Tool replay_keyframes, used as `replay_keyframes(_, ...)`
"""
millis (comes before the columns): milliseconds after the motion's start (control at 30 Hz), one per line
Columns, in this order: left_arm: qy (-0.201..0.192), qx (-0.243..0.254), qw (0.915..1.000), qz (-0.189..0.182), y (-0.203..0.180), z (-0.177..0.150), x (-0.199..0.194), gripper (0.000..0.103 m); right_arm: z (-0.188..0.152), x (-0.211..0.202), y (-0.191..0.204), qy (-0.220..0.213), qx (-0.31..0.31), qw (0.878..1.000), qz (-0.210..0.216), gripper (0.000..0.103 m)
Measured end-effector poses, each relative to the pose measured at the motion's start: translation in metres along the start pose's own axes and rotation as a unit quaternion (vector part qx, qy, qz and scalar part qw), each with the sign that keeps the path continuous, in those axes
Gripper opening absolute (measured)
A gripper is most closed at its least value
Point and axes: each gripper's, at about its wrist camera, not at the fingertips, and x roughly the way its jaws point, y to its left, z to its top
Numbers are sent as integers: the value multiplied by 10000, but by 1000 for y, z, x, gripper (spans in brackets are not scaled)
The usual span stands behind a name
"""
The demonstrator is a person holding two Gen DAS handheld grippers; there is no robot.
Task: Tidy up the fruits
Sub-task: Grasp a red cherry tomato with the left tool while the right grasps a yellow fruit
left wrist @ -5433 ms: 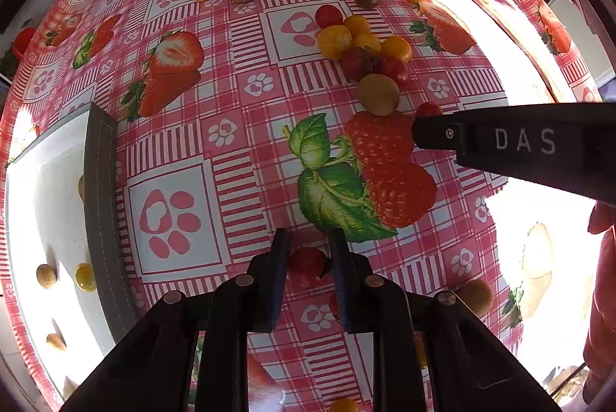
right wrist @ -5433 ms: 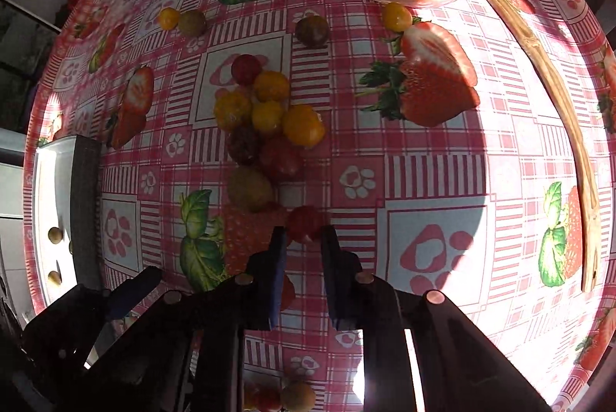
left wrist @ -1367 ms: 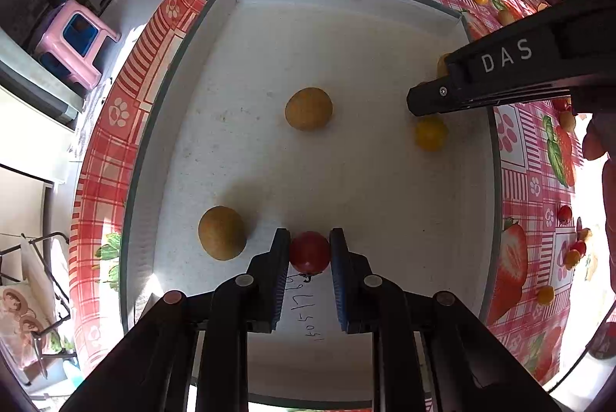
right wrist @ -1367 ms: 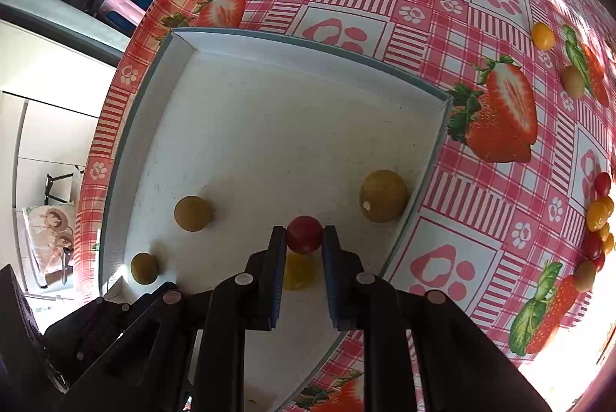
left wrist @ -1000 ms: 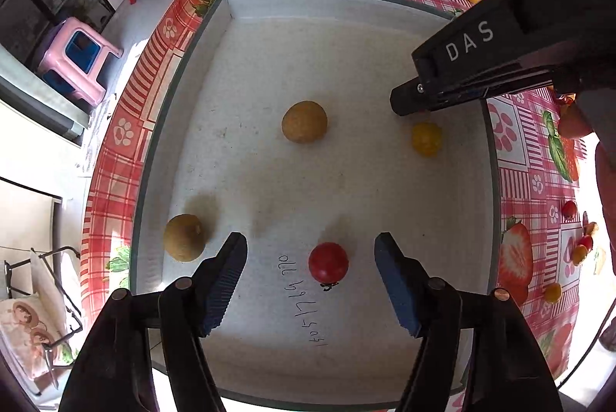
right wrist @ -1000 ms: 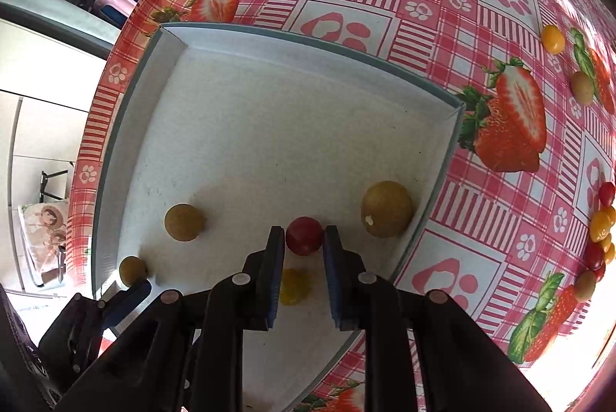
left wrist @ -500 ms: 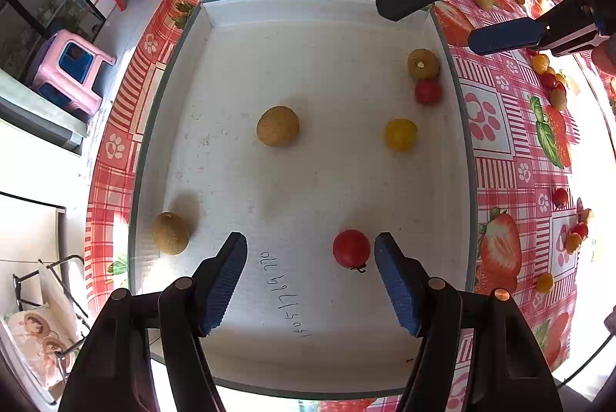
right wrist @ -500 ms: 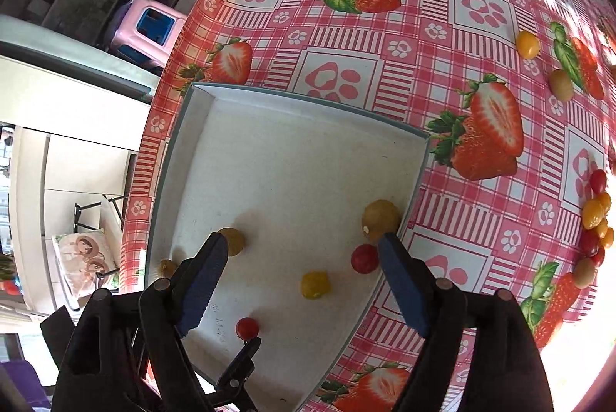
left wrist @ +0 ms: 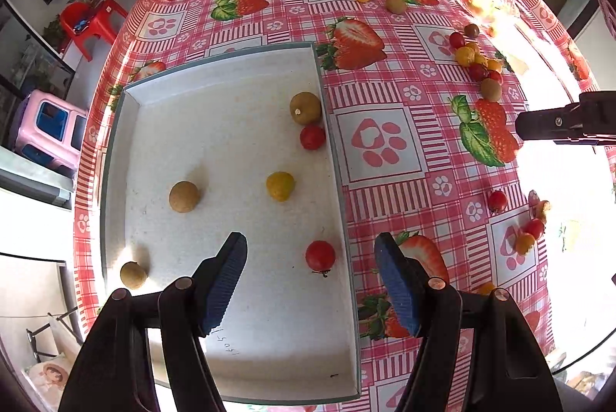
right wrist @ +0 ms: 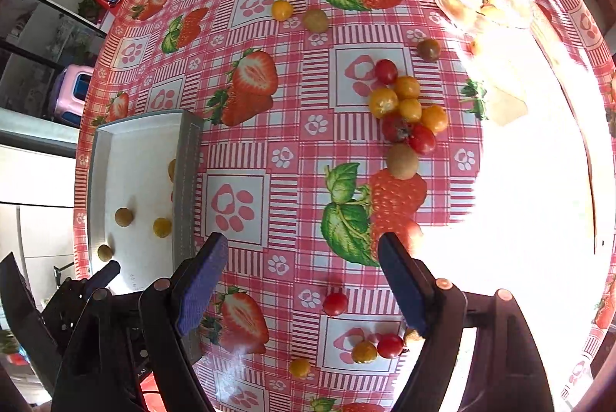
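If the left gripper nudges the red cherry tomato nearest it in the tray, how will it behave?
The red cherry tomato is round on the flat floor of the white tray, so it will probably roll. The tray wall close beside it should stop it. Its glossy skin looks slippery and likely bruises.

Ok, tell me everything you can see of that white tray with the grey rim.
The white rectangular tray with the grey rim lies flat on the strawberry-print tablecloth. Its floor looks matte and speckled, with handwritten digits near the front. Six small fruits lie apart inside: three brown, two red, one yellow. A red one sits right beside a brown one by the right wall. The open left gripper hovers over its near end.
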Motion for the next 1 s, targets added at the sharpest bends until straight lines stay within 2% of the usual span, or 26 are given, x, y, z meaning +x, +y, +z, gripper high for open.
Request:
replay_keyframes(167,107,362,9987,-336,-36,11,6,70,-31,0,-53,235,546,9981,-158,83)
replay_keyframes(333,336,656,9947,-717,-74,19,24,70,-53,6,-84,389,957,9945,-157,83)
replay_keyframes(467,452,837,9917,-863,-98,24,37,70,-63,10,-102,423,1273,9909,-61,83)
replay_keyframes(533,459,942,9904,-899,-107,26,42,70,-65,11,-107,438,1326,9902,32,79)
replay_keyframes(700,508,1046,9893,-877,-122,30,54,70,-71,18,-118,562,1517,9863,333,59)
replay_keyframes(833,525,1048,9892,-875,-127,31,58,70,-74,25,-127,652,1753,9806,585,55)
replay_keyframes(967,515,1100,9894,-803,-134,31,61,70,-75,27,-123,680,1633,9822,636,52)
replay_keyframes(1000,507,1113,9895,-775,-136,31,62,70,-74,28,-121,687,1603,9826,640,49)
